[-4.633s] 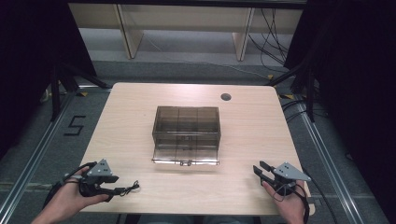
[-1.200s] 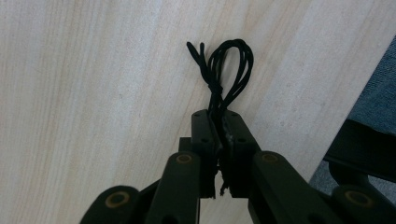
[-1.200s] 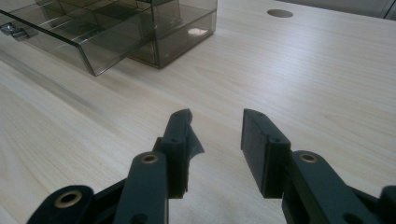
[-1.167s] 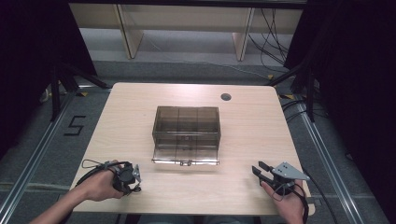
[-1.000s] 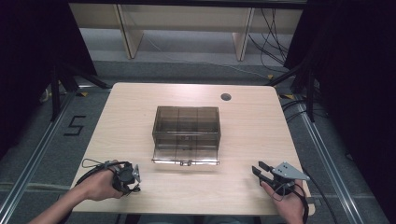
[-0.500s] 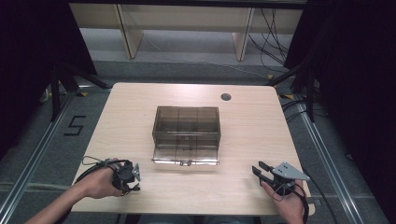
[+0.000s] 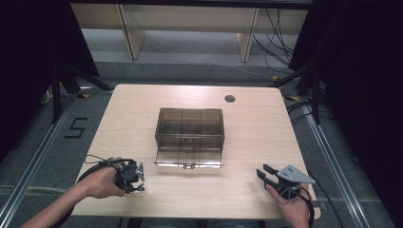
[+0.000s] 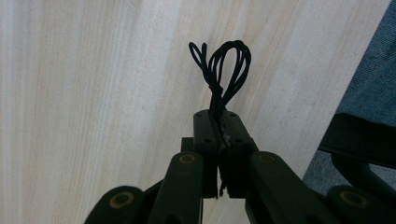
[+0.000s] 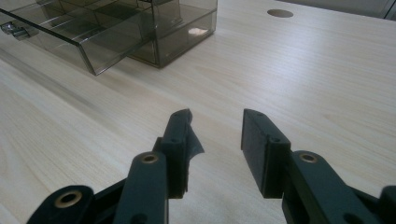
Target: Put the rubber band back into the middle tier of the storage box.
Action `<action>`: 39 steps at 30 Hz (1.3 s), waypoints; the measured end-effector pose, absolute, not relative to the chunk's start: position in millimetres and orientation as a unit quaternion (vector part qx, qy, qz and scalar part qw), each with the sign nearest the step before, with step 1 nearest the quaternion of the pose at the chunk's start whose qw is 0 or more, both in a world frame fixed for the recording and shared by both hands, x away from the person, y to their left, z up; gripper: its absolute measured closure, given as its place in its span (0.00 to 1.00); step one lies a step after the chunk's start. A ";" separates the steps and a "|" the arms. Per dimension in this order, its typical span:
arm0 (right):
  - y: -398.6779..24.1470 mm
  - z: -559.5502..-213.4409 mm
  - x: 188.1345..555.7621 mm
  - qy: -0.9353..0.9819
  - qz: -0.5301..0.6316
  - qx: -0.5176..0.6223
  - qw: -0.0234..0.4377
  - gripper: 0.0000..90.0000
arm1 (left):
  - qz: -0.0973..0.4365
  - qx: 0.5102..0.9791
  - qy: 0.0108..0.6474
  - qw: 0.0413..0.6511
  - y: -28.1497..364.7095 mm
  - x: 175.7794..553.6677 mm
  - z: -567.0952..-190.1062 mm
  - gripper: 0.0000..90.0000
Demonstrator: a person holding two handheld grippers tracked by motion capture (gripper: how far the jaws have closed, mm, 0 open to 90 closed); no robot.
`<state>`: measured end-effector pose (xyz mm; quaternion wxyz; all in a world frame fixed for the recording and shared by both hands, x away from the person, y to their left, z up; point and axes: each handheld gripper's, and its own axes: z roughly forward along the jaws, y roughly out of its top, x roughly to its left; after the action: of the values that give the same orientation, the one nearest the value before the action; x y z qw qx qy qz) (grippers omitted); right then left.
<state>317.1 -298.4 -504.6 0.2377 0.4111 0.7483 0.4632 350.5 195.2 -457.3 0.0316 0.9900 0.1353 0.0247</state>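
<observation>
A smoky see-through drawer box [image 7: 190,124] stands at the table's middle, its drawer [image 7: 189,159] pulled out toward me. Near the front left edge my left gripper [image 7: 135,176] is shut on a small bundle of thin black cord [image 8: 225,65]. In the left gripper view the cord's loops stick out past the closed jaws [image 8: 218,117], just above the wood. My right gripper [image 7: 264,174] rests near the front right corner, open, with nothing between its fingers [image 9: 217,116]. The box [image 9: 116,32] lies ahead of it and to its left.
A round cable hole [image 7: 230,99] sits in the table [image 7: 266,128] behind the box. The table's front edge runs close under both hands. Grey floor with rails and a "5" mark [image 7: 76,128] lies to the left, shelving legs behind.
Since the earliest frame my left hand has moved right to the cord that lay on the table, and the gripper has shut on it. Over the last second nothing has visibly moved.
</observation>
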 end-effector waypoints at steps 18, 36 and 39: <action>-297.9 -506.4 317.5 0.749 0.459 0.413 0.238 0.70 | 0.031 0.990 0.132 0.048 194.0 361.8 -441.1 0.96; -299.3 -507.1 317.4 0.753 0.456 0.411 0.237 0.70 | 0.036 0.989 0.130 0.057 191.6 370.9 -429.0 0.96; -299.1 -507.3 317.3 0.750 0.459 0.412 0.240 0.70 | 0.036 0.989 0.130 0.057 191.0 372.6 -425.9 0.96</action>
<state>317.3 -299.1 -507.3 0.2396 0.4119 0.7499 0.4589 372.6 191.0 -425.9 0.0573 0.9892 0.1297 0.0363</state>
